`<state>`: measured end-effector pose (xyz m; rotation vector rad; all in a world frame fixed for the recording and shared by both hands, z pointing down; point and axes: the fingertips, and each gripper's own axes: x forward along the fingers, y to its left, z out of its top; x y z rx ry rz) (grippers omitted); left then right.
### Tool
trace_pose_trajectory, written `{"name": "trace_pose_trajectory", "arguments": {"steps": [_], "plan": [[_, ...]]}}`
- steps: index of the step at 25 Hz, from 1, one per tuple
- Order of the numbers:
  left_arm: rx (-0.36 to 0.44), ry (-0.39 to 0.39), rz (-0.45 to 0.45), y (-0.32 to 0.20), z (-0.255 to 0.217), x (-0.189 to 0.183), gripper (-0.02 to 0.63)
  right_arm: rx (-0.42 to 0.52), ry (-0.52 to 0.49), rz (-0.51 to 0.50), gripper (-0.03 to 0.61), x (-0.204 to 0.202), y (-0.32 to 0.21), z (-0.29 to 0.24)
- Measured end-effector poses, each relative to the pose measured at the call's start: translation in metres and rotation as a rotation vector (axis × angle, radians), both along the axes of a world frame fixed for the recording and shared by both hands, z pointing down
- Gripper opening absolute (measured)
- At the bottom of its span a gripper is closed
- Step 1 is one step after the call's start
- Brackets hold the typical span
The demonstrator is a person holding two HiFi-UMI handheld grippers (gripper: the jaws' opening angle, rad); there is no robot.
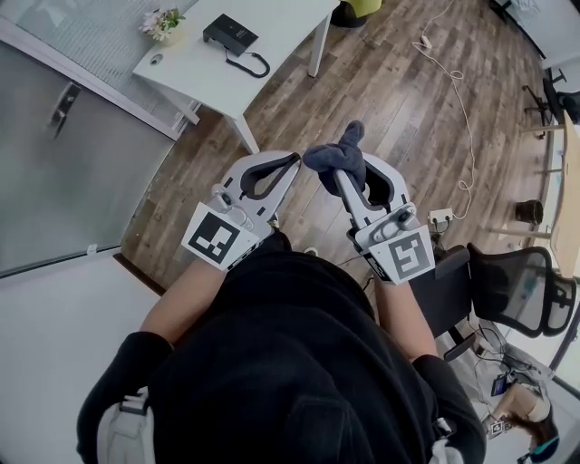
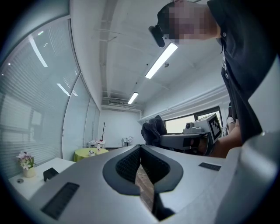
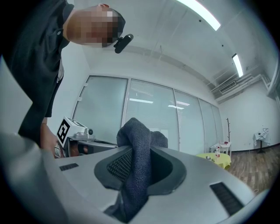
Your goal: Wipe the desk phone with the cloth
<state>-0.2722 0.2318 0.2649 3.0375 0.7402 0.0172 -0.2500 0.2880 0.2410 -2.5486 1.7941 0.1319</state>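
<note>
The black desk phone (image 1: 230, 34) with its coiled cord lies on a white table (image 1: 272, 36) at the far end of the head view, well ahead of both grippers; it also shows small in the left gripper view as the phone (image 2: 50, 173). My right gripper (image 1: 341, 172) is shut on a dark blue-grey cloth (image 1: 338, 156), which bunches above the jaws; the cloth (image 3: 136, 157) fills the jaws in the right gripper view. My left gripper (image 1: 292, 164) is shut with nothing in it, beside the right one. Both are held in front of the chest, above the wooden floor.
A small flower pot (image 1: 163, 23) stands at the white table's left end. A glass partition with a door handle (image 1: 63, 109) runs along the left. A black office chair (image 1: 507, 290) stands to the right, and a white cable (image 1: 458, 100) trails across the floor.
</note>
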Motion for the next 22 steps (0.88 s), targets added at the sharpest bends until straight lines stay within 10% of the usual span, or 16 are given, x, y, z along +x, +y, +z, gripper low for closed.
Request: {"name": "trace_pose_trajectory", "arguments": {"steps": [22], "plan": [[-0.047, -0.002, 0.071, -0.097, 0.01, 0.076, 0.011, -0.057, 0.004, 0.108, 0.098, 0.073, -0.087, 0.004]]}}
